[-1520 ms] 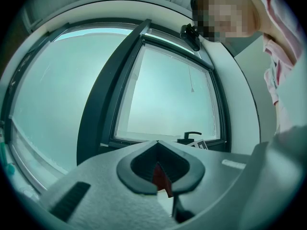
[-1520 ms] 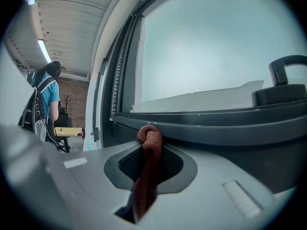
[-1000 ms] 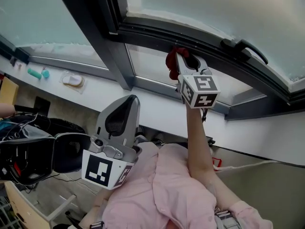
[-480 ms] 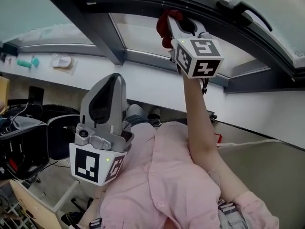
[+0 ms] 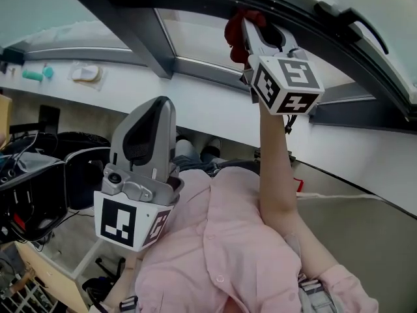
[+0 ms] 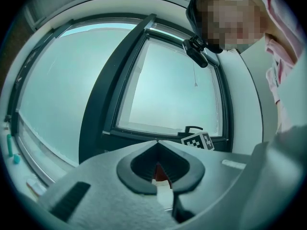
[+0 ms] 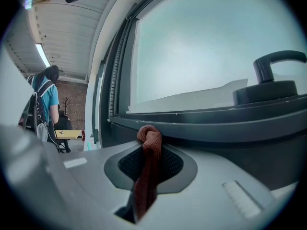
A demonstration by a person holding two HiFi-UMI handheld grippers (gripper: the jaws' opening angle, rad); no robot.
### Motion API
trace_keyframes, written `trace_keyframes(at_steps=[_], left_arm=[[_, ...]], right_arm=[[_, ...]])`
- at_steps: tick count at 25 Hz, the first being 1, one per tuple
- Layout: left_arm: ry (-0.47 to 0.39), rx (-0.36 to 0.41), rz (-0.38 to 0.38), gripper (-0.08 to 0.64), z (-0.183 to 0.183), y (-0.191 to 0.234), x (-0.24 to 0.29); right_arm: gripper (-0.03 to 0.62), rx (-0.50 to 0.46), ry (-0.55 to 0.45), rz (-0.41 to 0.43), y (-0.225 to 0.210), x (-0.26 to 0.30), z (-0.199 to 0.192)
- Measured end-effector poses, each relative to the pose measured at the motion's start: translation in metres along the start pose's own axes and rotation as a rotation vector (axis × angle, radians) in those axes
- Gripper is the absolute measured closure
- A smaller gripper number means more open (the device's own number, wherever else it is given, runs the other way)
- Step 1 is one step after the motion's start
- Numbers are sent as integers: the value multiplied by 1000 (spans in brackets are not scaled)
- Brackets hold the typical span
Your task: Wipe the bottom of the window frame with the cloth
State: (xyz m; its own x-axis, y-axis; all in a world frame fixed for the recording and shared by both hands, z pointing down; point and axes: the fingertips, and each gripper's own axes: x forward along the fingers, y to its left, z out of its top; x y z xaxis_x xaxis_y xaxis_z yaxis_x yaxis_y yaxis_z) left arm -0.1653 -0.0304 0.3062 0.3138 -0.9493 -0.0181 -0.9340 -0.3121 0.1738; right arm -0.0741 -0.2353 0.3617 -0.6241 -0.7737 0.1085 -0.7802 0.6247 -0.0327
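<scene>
My right gripper (image 5: 251, 23) is clenched on the dark red, twisted fabric cloth (image 5: 236, 31), whose bunched end sits up at the bottom rail of the dark grey metal window frame (image 7: 216, 121) — left of the black window handle (image 7: 273, 66). My left gripper (image 5: 158, 106) hangs low by my pink shirt (image 5: 228, 253) — jaws closed on nothing.

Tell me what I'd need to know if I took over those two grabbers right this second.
Right gripper: shut on the red cloth, raised to the window frame's bottom rail, near the handle.
Left gripper: shut, empty, held low by the chest.
Done: cannot tell how much is wiped.
Left: rub the cloth along the rail.
</scene>
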Motion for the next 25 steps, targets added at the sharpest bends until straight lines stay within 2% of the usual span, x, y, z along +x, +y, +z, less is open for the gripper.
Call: trace_keyframes(at_steps=[25], left_arm=[[-11, 7, -24, 560, 3, -1, 16]], right_arm=[[541, -56, 4, -12, -11, -11, -1]])
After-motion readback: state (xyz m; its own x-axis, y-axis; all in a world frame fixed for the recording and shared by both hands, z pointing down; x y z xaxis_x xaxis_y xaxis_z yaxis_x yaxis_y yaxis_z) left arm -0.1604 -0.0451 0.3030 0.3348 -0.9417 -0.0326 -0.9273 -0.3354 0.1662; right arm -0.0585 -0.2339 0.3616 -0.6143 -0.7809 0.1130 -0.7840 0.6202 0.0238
